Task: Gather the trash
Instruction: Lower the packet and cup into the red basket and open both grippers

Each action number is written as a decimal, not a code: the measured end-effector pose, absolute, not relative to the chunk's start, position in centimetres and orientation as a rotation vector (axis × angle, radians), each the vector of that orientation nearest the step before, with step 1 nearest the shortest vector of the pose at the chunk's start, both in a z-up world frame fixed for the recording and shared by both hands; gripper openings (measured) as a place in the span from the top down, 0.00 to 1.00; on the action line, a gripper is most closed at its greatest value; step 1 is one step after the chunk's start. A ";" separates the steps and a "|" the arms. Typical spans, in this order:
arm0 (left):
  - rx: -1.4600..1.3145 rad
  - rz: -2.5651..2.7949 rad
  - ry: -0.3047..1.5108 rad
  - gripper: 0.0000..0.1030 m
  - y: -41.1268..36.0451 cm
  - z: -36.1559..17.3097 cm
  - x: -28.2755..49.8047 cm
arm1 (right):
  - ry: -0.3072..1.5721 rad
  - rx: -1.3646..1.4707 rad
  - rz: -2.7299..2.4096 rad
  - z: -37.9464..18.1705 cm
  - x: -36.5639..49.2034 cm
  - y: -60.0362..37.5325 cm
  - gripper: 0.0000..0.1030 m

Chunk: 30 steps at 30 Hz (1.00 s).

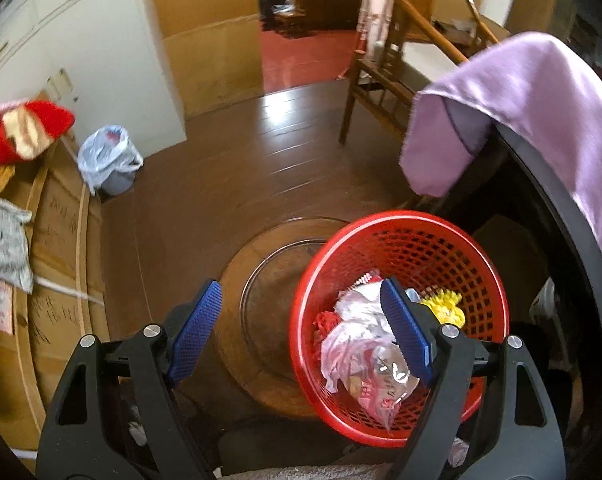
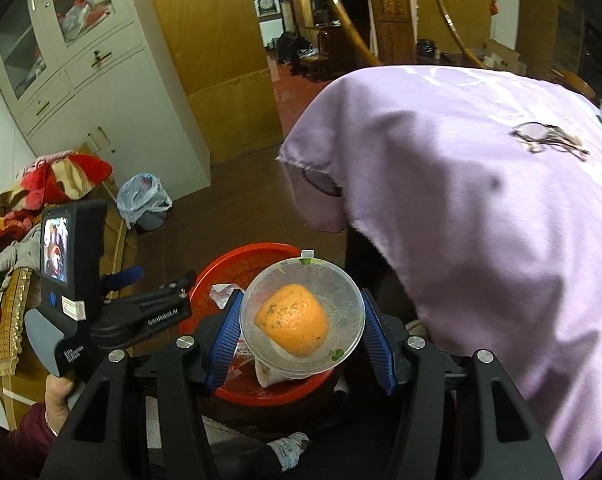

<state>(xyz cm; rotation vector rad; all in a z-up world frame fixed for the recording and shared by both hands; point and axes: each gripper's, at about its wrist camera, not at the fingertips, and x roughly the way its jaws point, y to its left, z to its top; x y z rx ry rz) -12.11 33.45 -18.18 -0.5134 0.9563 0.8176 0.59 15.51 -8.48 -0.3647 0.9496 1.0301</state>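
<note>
A red mesh basket [image 1: 453,240] sits on a round wooden stool [image 1: 261,296] and holds crumpled wrappers [image 1: 361,336] and yellow scraps. My left gripper [image 1: 301,332] is open and empty, with its right finger over the basket. In the right wrist view, my right gripper [image 2: 301,332] is shut on a clear plastic bowl [image 2: 341,300] with an orange peel [image 2: 293,320] in it. It holds the bowl above the red basket [image 2: 237,264]. The left gripper's body [image 2: 73,280] shows at the left.
A purple cloth [image 2: 481,220] covers the table at the right. A bin with a plastic bag [image 1: 107,160] stands by the white cabinet [image 1: 81,40]. Cardboard boxes [image 1: 53,260] with blankets stand at the left. A wooden chair [image 1: 385,68] stands behind.
</note>
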 end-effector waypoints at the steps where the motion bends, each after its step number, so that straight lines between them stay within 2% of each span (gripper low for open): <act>1: -0.522 0.822 0.954 0.23 33.5 -18.2 -12.2 | 0.953 -0.371 1.037 -8.7 0.5 15.9 0.45; 7: -0.552 0.845 0.958 0.22 34.3 -18.5 -12.7 | 0.998 -0.385 1.050 -10.3 0.6 17.7 0.36; 18: -0.532 0.822 0.951 0.19 32.7 -17.7 -12.2 | 1.035 -0.433 0.991 -12.2 0.2 15.5 0.35; 27: -0.399 0.854 0.946 0.17 29.3 -14.3 -13.1 | 1.048 -0.375 0.977 -12.4 -0.4 12.8 0.33; 30: -0.334 0.877 0.960 0.15 27.8 -13.5 -14.0 | 1.012 -0.359 0.975 -11.7 -1.1 11.9 0.28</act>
